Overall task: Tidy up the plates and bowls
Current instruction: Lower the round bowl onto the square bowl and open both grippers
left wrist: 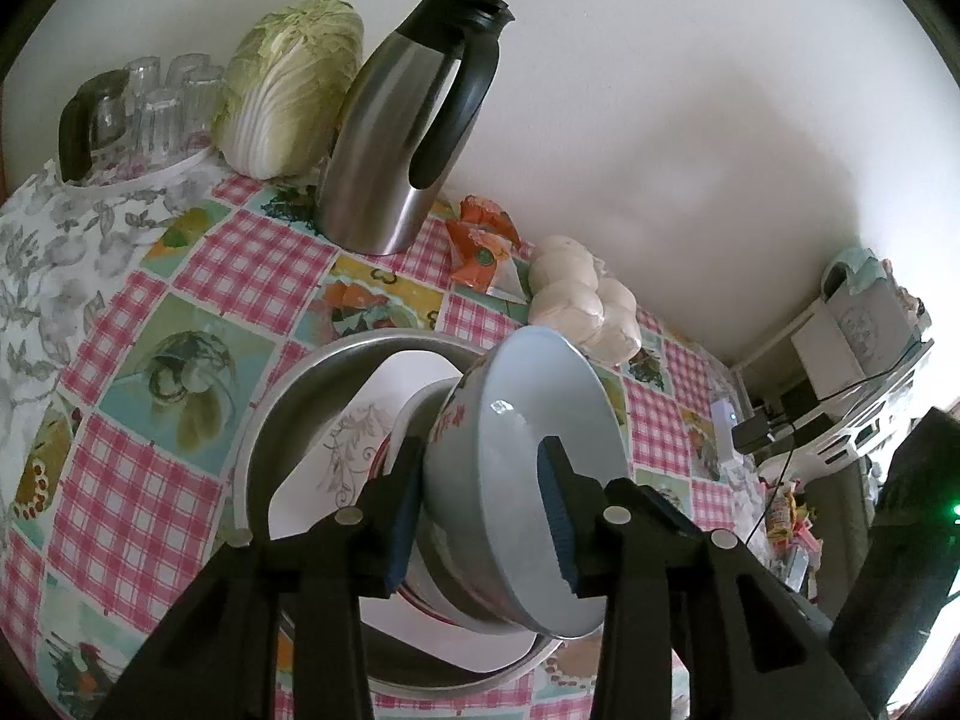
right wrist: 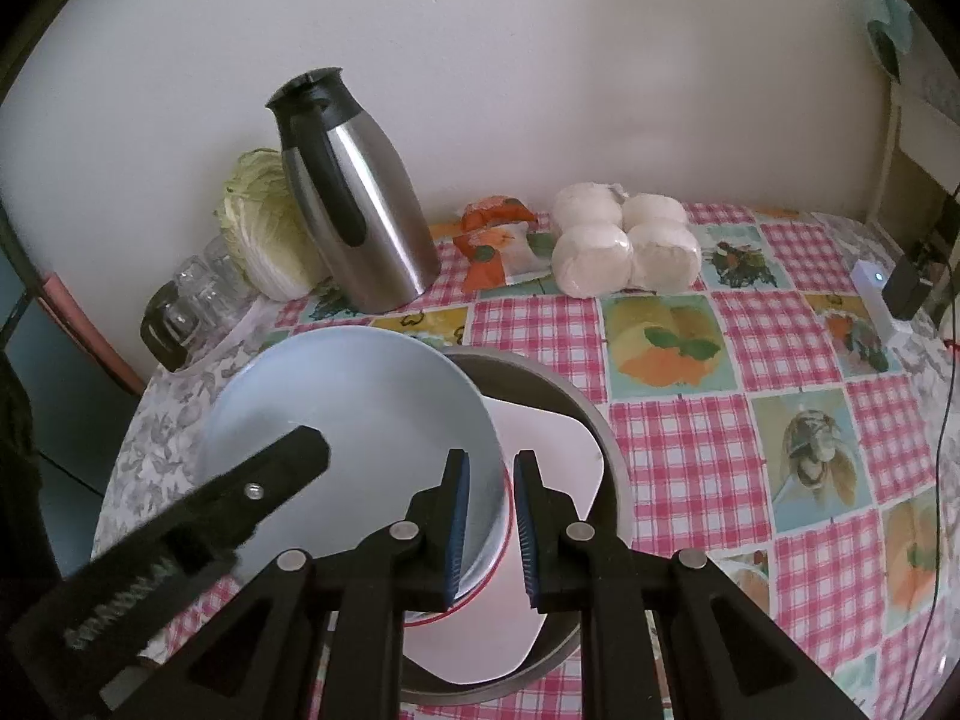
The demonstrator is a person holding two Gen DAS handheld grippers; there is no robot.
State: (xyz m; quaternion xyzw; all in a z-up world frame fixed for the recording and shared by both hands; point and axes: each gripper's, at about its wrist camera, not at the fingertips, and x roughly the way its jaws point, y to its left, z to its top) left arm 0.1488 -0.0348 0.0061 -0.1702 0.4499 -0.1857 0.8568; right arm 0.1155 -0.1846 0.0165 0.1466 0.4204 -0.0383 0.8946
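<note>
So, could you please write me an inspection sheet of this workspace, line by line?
Surface: table under a pink checked cloth with fruit pictures; grey floral cloth at its left end.
Job's things: pale blue bowl, tilted, above the metal basin; white plates lie in the basin.
Clutter: steel jug, cabbage, glasses, orange packet, bagged white buns.
Grippers: left gripper fingers clamp the bowl's wall; right gripper fingers straddle the bowl's rim, a small gap showing.
Cables: black wire over the table's right edge.
Surroundings: white wall; cluttered shelf.
</note>
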